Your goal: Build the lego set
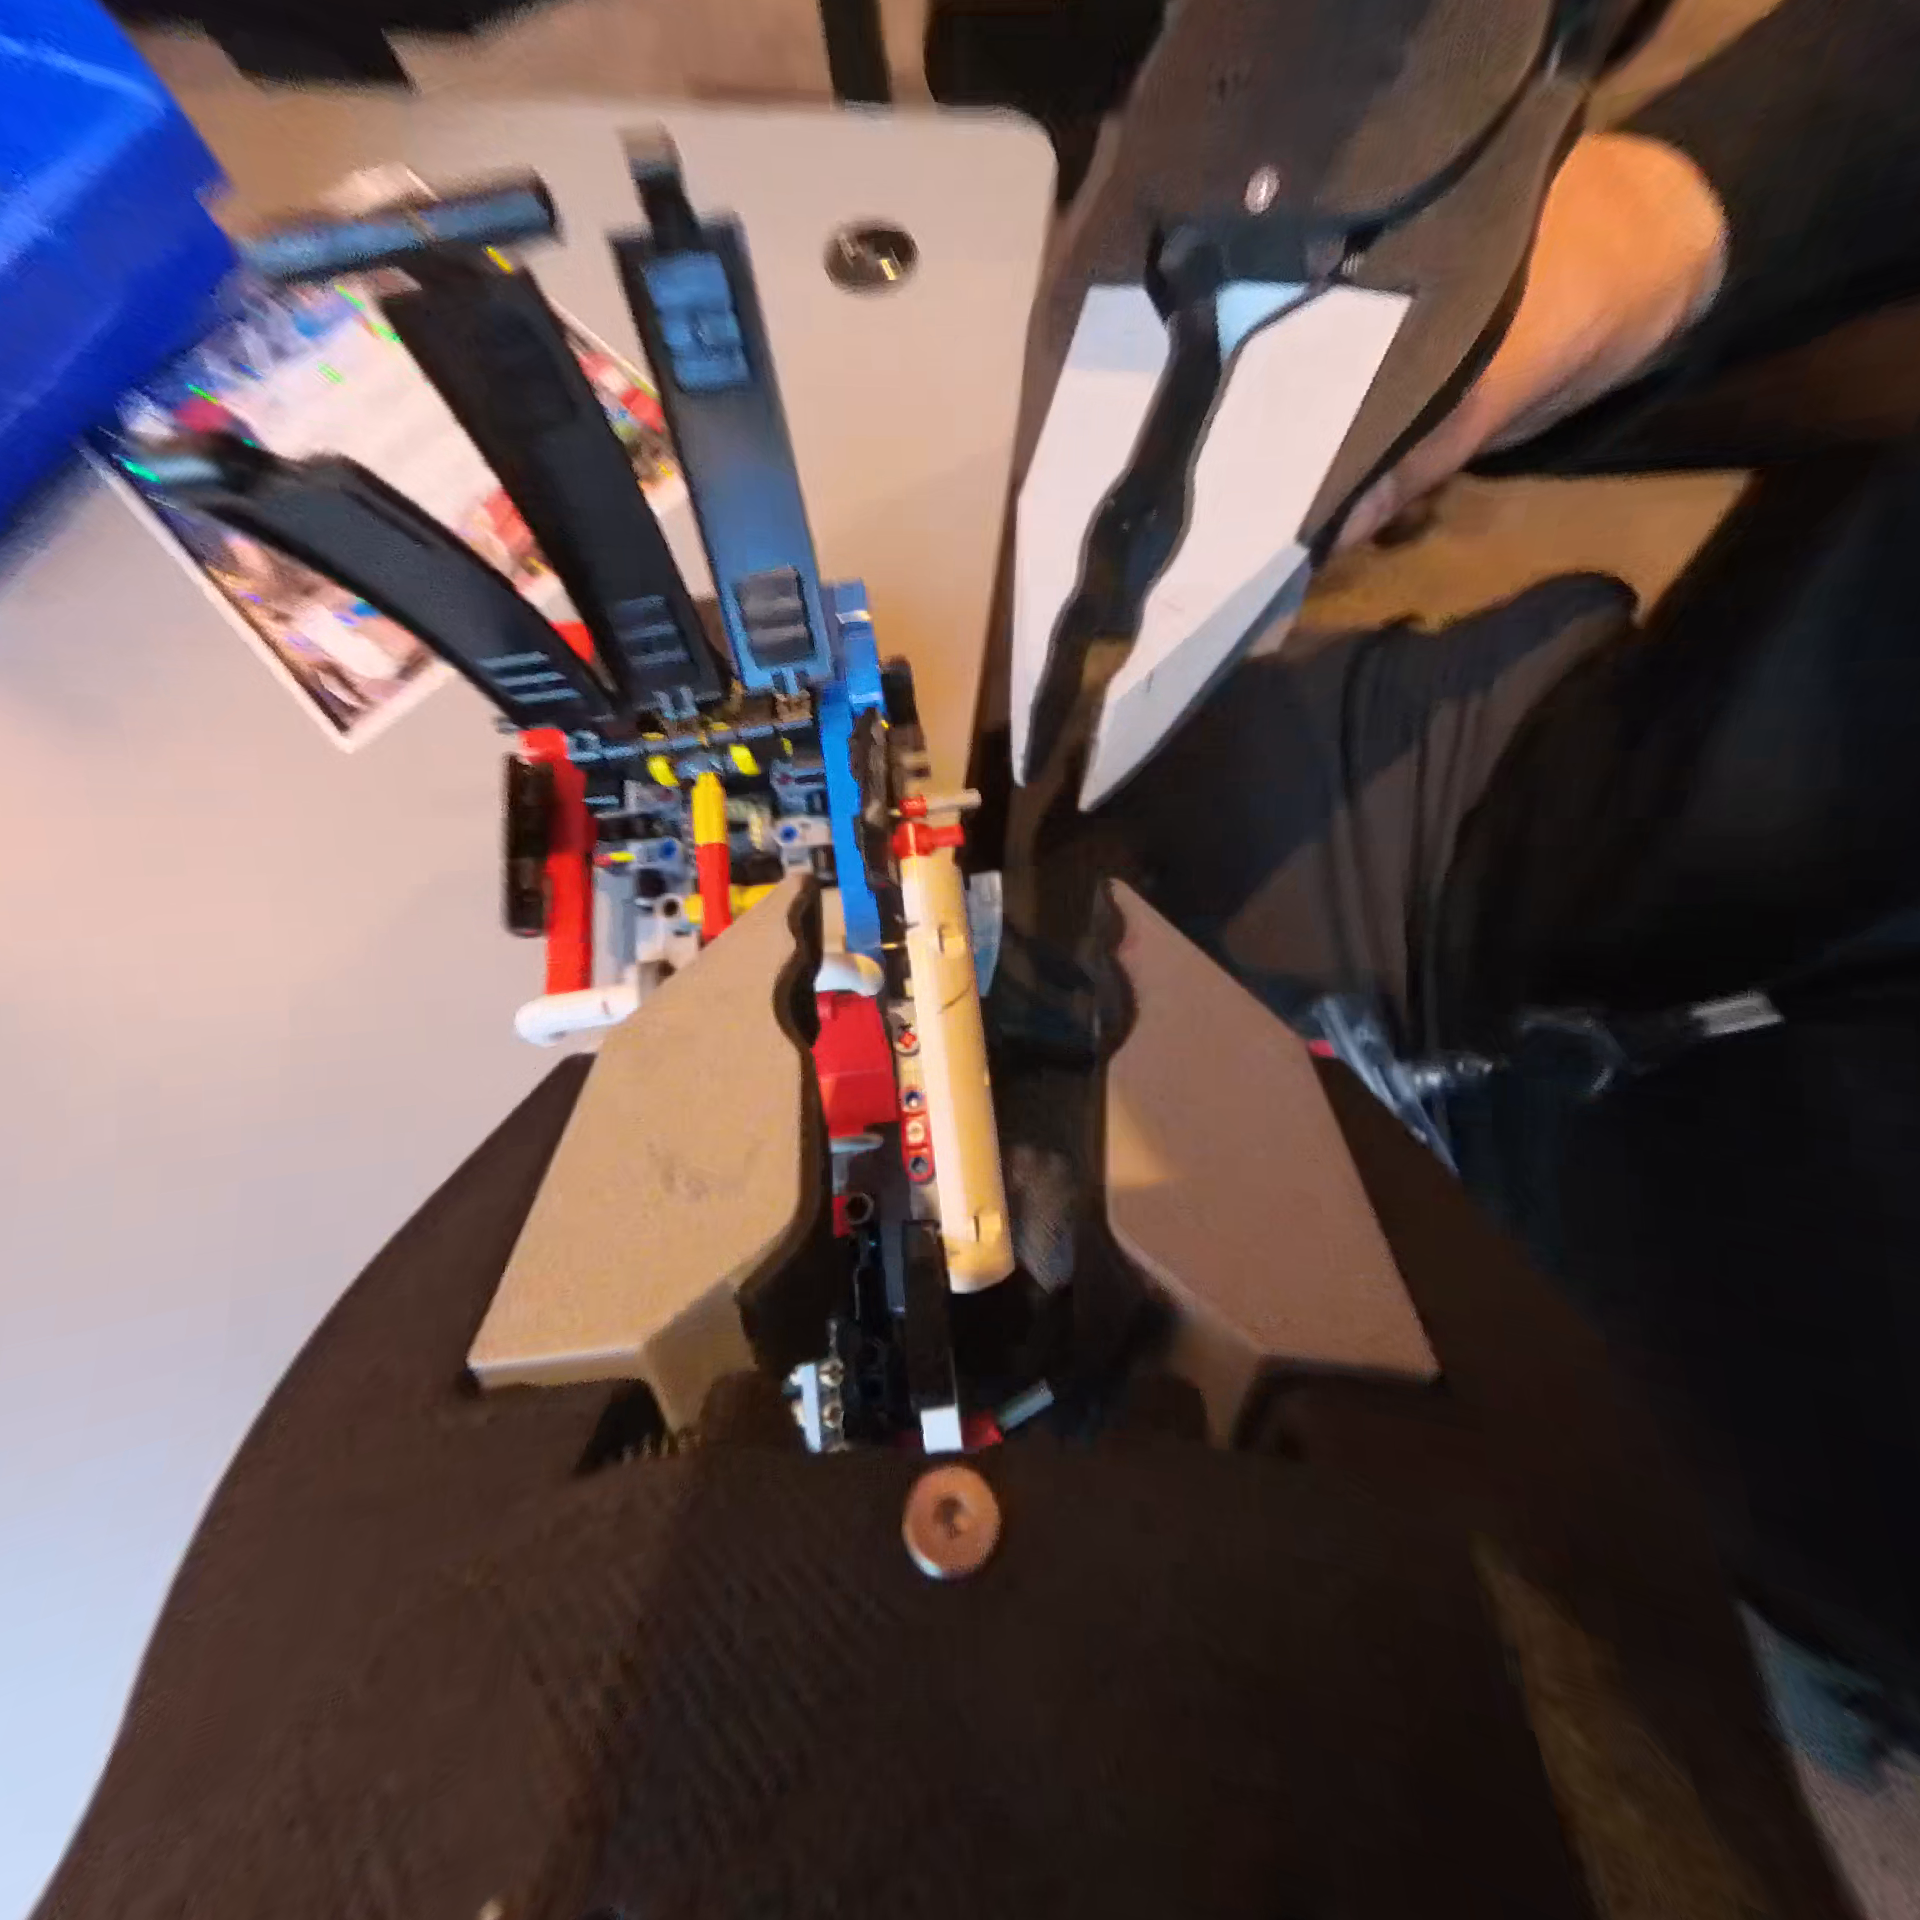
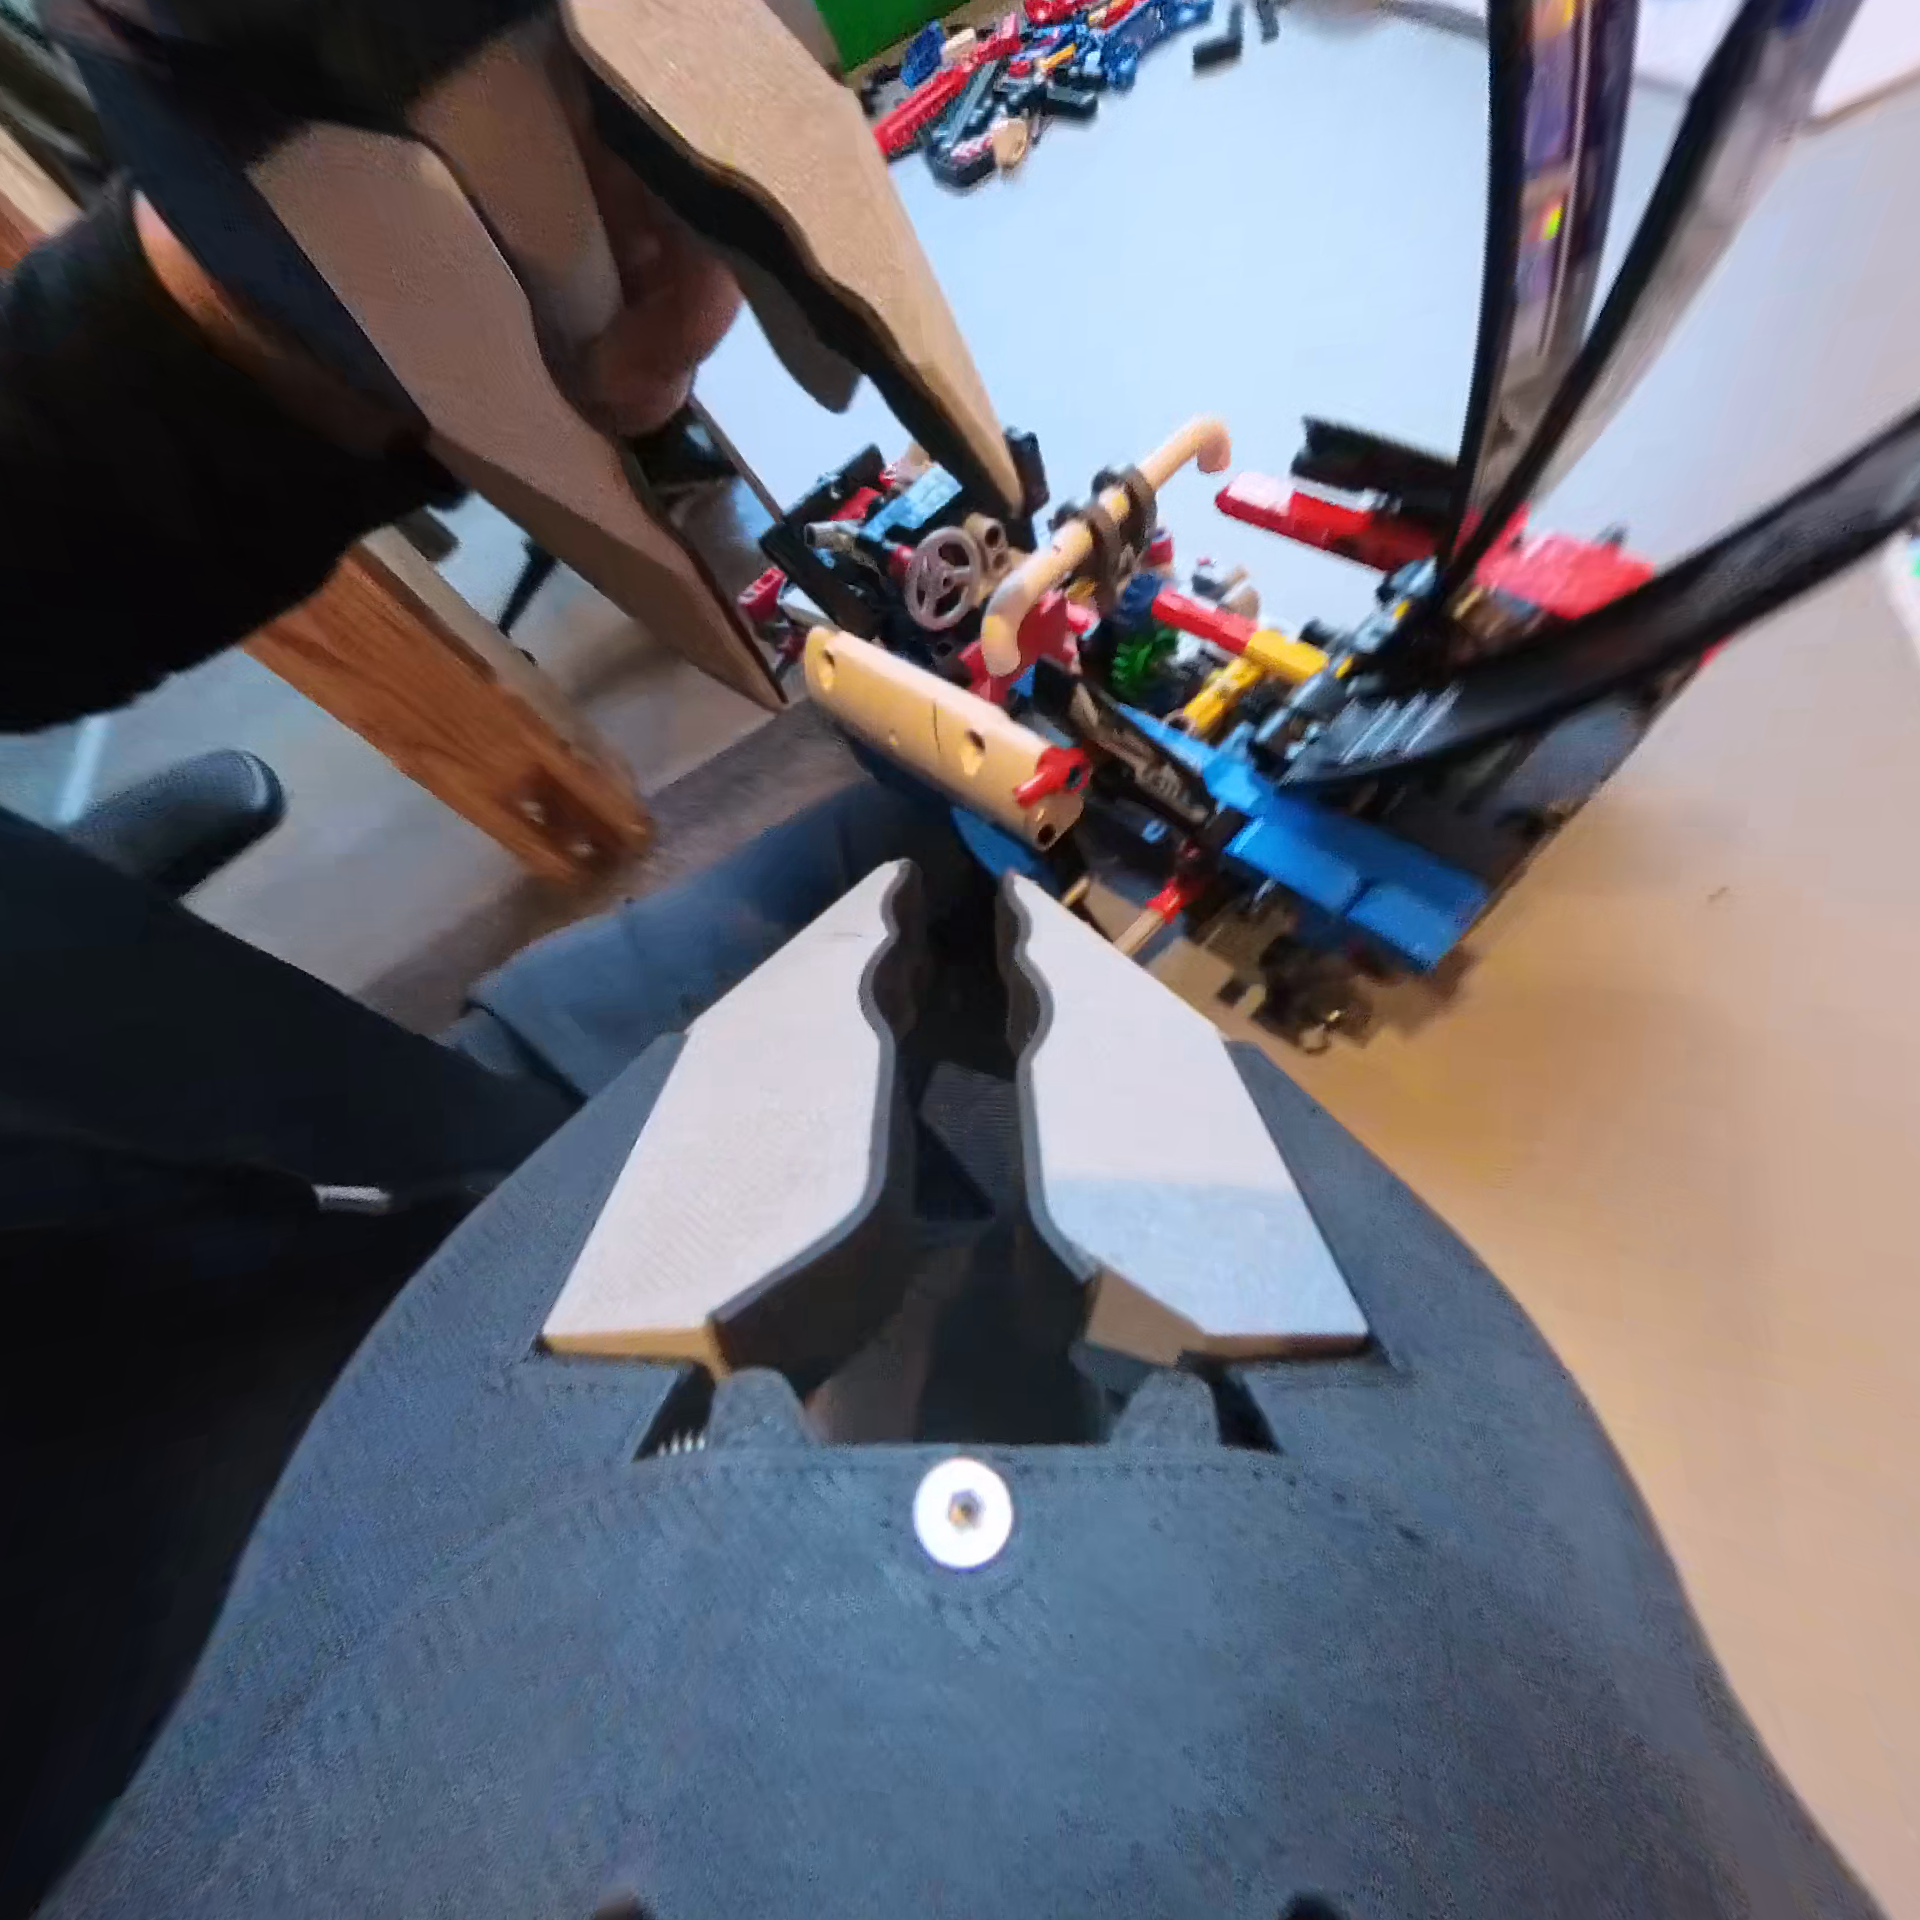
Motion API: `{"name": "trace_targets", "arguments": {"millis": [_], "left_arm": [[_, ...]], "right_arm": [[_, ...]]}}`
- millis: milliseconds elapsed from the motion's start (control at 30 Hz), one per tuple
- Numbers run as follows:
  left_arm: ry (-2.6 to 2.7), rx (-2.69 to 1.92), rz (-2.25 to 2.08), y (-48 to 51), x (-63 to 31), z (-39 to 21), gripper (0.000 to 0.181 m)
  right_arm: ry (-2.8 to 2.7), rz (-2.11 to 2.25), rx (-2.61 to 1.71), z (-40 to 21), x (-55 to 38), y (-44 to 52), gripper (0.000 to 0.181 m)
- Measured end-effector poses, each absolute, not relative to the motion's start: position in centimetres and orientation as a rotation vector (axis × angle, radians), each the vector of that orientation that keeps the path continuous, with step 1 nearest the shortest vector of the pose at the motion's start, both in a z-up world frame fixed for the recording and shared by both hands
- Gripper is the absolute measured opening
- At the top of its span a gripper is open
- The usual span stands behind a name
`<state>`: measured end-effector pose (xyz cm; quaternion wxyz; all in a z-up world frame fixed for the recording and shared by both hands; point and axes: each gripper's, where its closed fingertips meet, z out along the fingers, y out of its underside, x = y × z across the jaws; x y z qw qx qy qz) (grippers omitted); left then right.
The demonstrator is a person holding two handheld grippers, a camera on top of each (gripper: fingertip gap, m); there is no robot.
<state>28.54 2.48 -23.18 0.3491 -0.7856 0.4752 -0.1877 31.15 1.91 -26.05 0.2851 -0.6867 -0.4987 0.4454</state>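
Observation:
A Lego Technic model [image 1: 727,810] with a blue side panel, red and yellow beams, a white beam and long black rotor blades [image 1: 520,457] is held above the pale table. My left gripper [image 1: 956,904] is shut on the model's red, white and black end. In the right wrist view the left gripper [image 2: 894,597] clamps the model [image 2: 1299,862] from the upper left. My right gripper [image 2: 956,883] sits just below the model's blue underside, jaws almost together with nothing seen between them. It also shows in the left wrist view [image 1: 1055,790], right of the model.
An instruction booklet [image 1: 343,499] lies on the table [image 1: 935,468] behind the blades. A blue object [image 1: 83,260] fills the upper left. Loose bricks [image 2: 1039,73] are piled far back. A wooden table leg [image 2: 468,727] and a black chair arm [image 2: 177,810] are lower left. Tip to tip, the grippers are about 5 cm apart.

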Motion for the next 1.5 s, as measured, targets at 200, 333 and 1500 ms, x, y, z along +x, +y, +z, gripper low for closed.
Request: {"name": "trace_targets", "arguments": {"millis": [200, 333, 1500], "left_arm": [[1.28, -2.16, -0.535, 4.4, 29.0, -25.1, 0.05], [1.342, -2.24, -0.551, 4.2, 28.6, -26.6, 0.046], [1.511, -2.263, -0.685, 4.2, 28.6, -27.0, 0.026]], "right_arm": [[-0.984, 1.536, -1.963, -26.2, 30.3, 2.2, 0.006], [-0.82, 1.523, -1.984, -27.0, 30.1, 2.7, 0.011], [-0.44, 1.638, -1.886, -25.9, 28.5, 3.9, 0.007]]}}
